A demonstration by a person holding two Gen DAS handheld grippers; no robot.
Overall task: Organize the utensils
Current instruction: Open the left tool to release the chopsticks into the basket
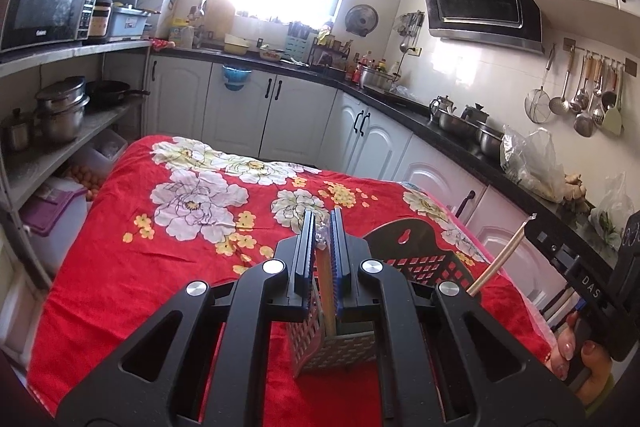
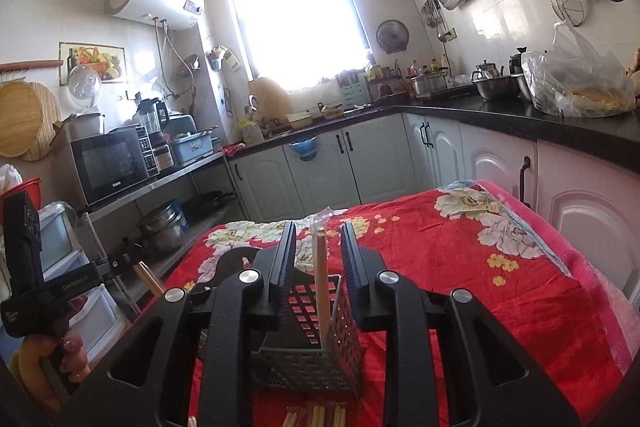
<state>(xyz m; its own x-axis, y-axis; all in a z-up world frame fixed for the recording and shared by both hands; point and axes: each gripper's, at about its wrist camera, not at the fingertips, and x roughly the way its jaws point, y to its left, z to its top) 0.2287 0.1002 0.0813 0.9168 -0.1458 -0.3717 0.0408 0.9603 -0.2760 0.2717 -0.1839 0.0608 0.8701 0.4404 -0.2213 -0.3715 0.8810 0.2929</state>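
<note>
Our right gripper stood open around a wrapped wooden chopstick pair in the grey perforated holder (left gripper clamped another); it could topple out.

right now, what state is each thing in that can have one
left gripper: jaws shut on wrapped chopsticks
right gripper: jaws open, not pressing the standing chopsticks between them
standing chopsticks: upright in the holder
holder: upright on the red cloth
cabinet doors: shut
</note>
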